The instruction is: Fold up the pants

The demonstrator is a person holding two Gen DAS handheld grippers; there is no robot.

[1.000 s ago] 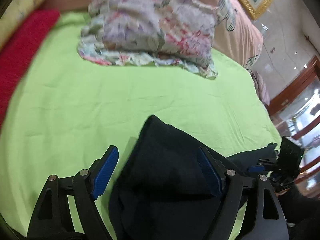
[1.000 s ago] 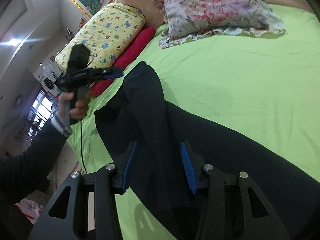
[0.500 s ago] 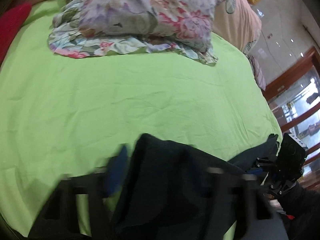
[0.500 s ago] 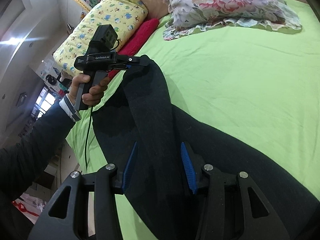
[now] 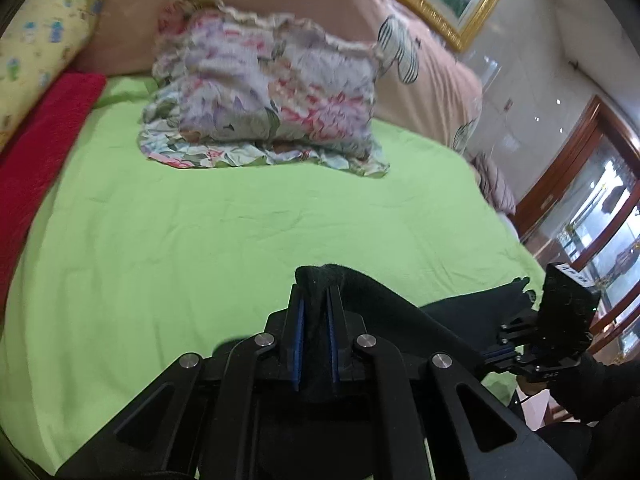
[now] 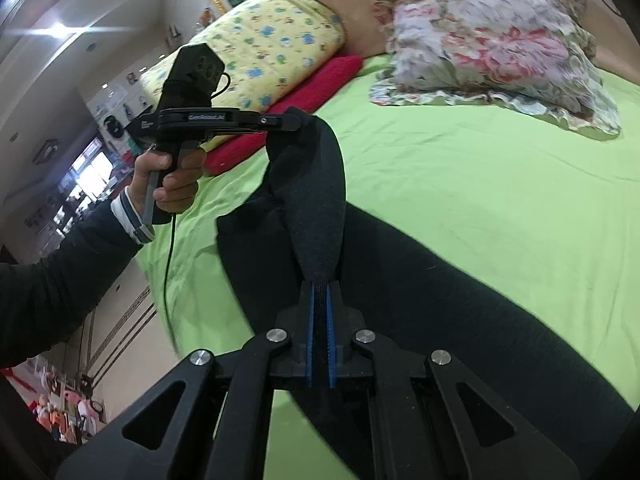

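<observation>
Black pants [image 6: 420, 280] lie on the green bed sheet [image 6: 480, 168], stretching toward the near right. My left gripper [image 5: 316, 304] is shut on a corner of the pants' edge [image 5: 320, 276] and holds it above the bed; it also shows in the right wrist view [image 6: 292, 122]. My right gripper [image 6: 320, 292] is shut on the same edge of the pants [image 6: 320, 208] further along; it also shows in the left wrist view [image 5: 508, 350]. The fabric hangs taut between the two grippers.
A floral pillow [image 5: 264, 100] lies at the head of the bed. A red blanket [image 5: 40, 152] and a yellow patterned pillow [image 6: 260, 44] lie along the left side. A wooden glass cabinet [image 5: 592, 216] stands to the right of the bed.
Both grippers have closed on the pants' edge. The left gripper has lifted its corner off the bed, and the edge is now stretched between the two.
</observation>
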